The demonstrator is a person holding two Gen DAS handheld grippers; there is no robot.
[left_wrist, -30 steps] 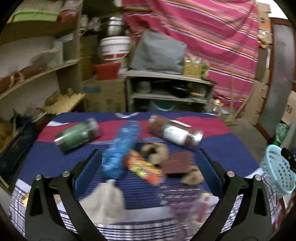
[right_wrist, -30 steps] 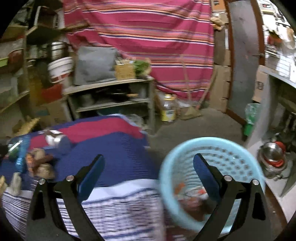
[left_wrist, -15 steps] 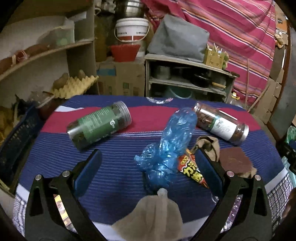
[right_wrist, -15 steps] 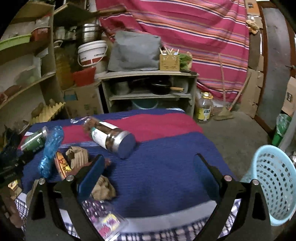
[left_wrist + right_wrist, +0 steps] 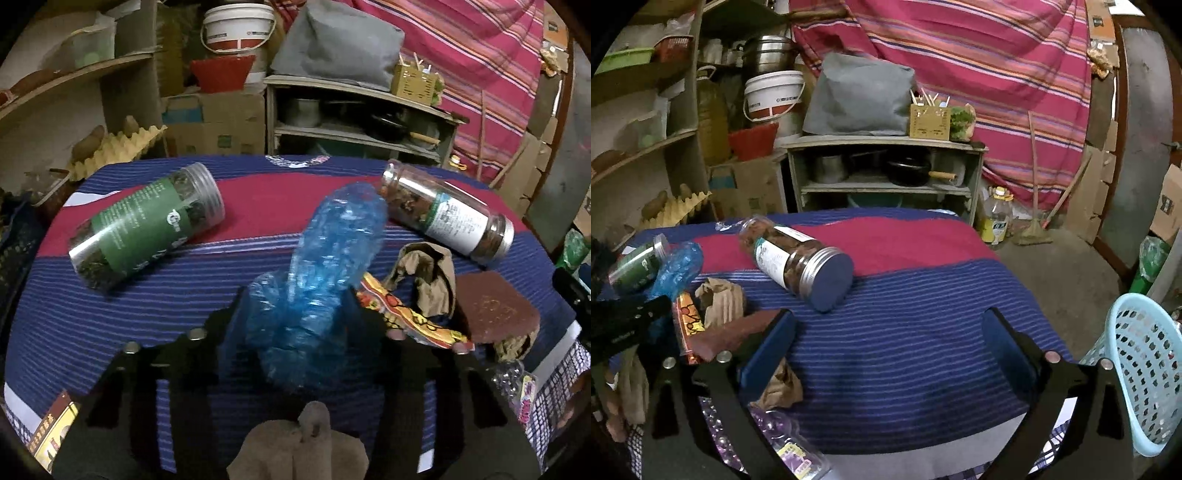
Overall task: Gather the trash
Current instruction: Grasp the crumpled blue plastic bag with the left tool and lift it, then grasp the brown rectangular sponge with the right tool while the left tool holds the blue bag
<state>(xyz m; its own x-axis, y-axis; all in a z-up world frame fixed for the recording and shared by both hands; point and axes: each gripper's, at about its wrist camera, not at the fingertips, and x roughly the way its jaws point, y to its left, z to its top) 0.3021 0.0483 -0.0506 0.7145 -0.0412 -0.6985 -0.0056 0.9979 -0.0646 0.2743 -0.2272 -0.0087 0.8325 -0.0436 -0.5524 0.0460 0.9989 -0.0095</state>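
A crushed blue plastic bottle (image 5: 332,243) lies on the striped tablecloth (image 5: 110,325) among other trash. My left gripper (image 5: 295,314) straddles the bottle's near end. Its jaws are closing, and both pads touch the bottle's sides. Beside the bottle lie an orange snack wrapper (image 5: 406,314), crumpled brown paper (image 5: 424,273) and a brown square piece (image 5: 495,310). The right wrist view shows the bottle (image 5: 677,266) at far left. My right gripper (image 5: 886,321) hovers open over bare cloth, with nothing between its fingers. A light blue basket (image 5: 1145,369) stands off the table's right side.
A green-labelled jar (image 5: 147,225) and a brown-filled jar (image 5: 447,218) lie on their sides on the cloth. A clear purple packet (image 5: 775,432) and a tan wad (image 5: 303,443) sit near the front edge. Shelves and boxes stand behind the table.
My left gripper moved forward and down onto the blue bottle, and its jaws narrowed from wide open. My right gripper swung left from over the basket to over the table.
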